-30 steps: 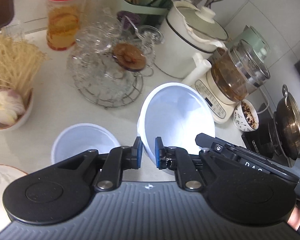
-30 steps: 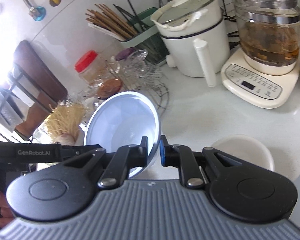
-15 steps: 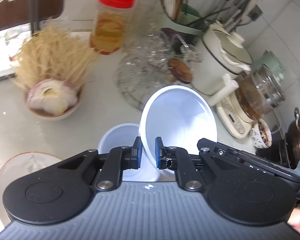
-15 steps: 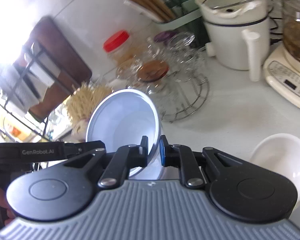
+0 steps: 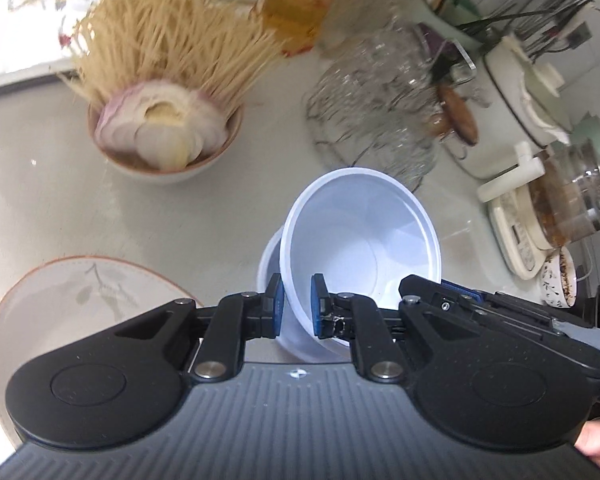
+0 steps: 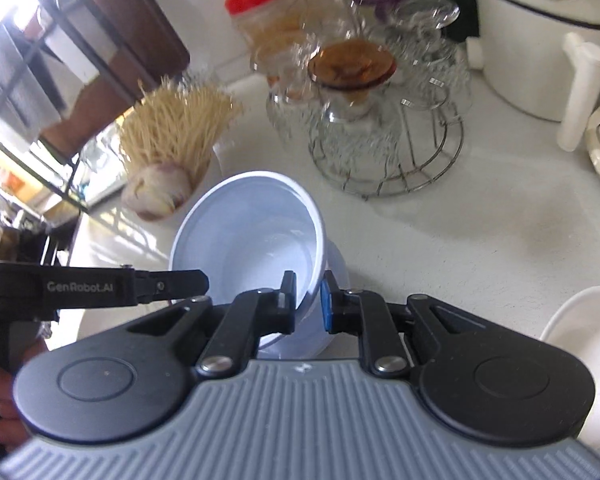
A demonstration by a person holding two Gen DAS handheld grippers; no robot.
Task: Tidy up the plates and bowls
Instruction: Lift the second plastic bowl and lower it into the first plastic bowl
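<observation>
A: White plastic, that bowl — both grippers have it. The left gripper is clenched on the near rim, one blue pad outside the wall and the other inside.

B: And the right gripper?

A: Its fingers are pinched on the rim at the opposite side, so the wall sits between its pads too. In the left wrist view the right one shows as a black bar reaching in from the lower right to the rim.

B: Where is the bowl, exactly?

A: Tilted, mouth facing the cameras, held over a second white bowl that stands on the pale counter. Only a sliver of that lower bowl shows behind and under the held one. I cannot tell whether the two touch.

B: What surrounds them?

A: A patterned plate with a brown rim lies on the counter to the left. Farther back is a bowl of sliced onion with a bundle of dry noodles standing in it. A wire rack of glass cups stands behind the bowls, with a red-lidded jar behind that. A white cooker and a glass kettle on its base line the right side. Another white dish sits near the right gripper.

B: Any hands?

A: A bit of a hand shows at the left edge of the right wrist view, gripping the left gripper's handle.
</observation>
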